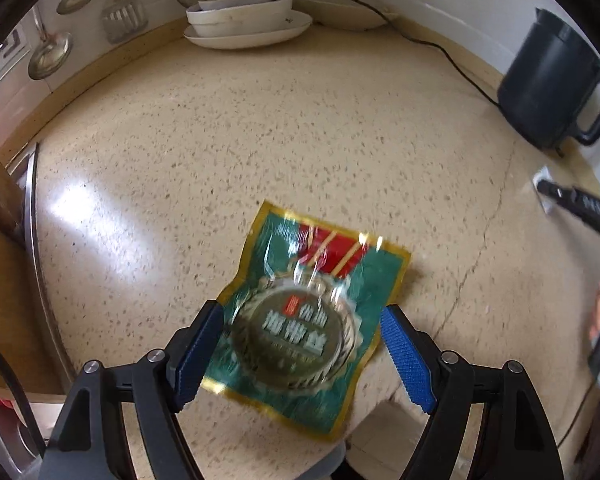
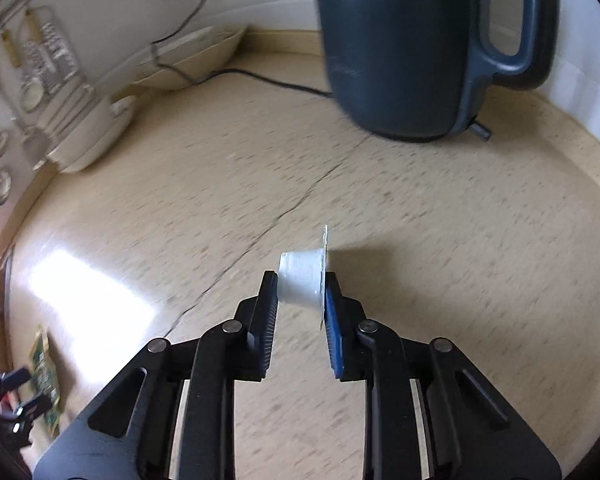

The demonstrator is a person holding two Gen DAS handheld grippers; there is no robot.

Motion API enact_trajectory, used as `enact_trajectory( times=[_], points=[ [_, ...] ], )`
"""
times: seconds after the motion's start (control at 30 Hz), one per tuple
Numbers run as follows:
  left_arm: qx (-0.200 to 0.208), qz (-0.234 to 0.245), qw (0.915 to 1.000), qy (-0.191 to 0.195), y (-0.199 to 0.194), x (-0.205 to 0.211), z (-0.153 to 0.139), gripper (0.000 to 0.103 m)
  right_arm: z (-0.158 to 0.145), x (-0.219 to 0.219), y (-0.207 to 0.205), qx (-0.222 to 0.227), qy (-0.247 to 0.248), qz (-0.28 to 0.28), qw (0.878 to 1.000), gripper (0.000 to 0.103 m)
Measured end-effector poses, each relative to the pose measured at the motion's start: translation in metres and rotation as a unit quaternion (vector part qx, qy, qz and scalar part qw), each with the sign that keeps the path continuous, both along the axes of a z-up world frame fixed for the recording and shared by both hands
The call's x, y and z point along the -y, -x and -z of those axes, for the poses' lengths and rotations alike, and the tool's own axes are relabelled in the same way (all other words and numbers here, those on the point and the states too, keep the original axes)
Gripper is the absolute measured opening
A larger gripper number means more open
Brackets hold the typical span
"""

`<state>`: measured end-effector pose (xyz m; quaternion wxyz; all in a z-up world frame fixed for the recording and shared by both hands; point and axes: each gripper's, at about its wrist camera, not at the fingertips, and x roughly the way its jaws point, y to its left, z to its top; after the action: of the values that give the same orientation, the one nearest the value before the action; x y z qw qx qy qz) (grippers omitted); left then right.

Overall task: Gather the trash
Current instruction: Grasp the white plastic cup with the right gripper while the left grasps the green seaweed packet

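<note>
A green, red and gold foil snack packet (image 1: 308,320) lies flat on the speckled beige counter (image 1: 260,140). My left gripper (image 1: 302,320) is open, its blue-padded fingers either side of the packet's near half, just above it. My right gripper (image 2: 302,292) is shut on a small white plastic cup (image 2: 302,280) lying sideways, its torn lid flange against the right pad. It is held just above the counter (image 2: 460,260). The packet (image 2: 44,380) shows at the far left of the right wrist view, with the left gripper beside it. The right gripper (image 1: 556,196) shows at the right edge of the left wrist view.
A dark blue electric kettle (image 1: 552,80) (image 2: 412,48) stands at the back right, its black cord (image 1: 420,40) running along the counter. Stacked white bowls and plates (image 1: 244,12) sit at the back wall. Ladles and strainers (image 1: 52,52) hang on the left wall. A sink edge (image 1: 36,260) lies left.
</note>
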<state>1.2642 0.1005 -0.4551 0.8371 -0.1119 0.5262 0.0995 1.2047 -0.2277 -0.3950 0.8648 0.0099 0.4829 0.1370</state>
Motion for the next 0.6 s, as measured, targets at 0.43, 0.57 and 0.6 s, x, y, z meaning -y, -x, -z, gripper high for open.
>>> enact_trajectory(
  times=[0.43, 0.57, 0.6],
  points=[
    [-0.026, -0.023, 0.9961, -0.081, -0.037, 0.032, 0.007, 0.078, -0.016, -0.044, 0.031, -0.007, -0.061, -0.079, 0.995, 0.021],
    [-0.013, -0.043, 0.9978, -0.049, -0.032, 0.013, 0.007, 0.064, -0.018, -0.055, 0.036, -0.009, -0.075, -0.108, 0.991, 0.021],
    [-0.011, -0.048, 0.9978, -0.044, -0.03, 0.007, 0.007, 0.062, -0.018, -0.06, 0.038, -0.011, -0.078, -0.118, 0.99, 0.021]
  ],
)
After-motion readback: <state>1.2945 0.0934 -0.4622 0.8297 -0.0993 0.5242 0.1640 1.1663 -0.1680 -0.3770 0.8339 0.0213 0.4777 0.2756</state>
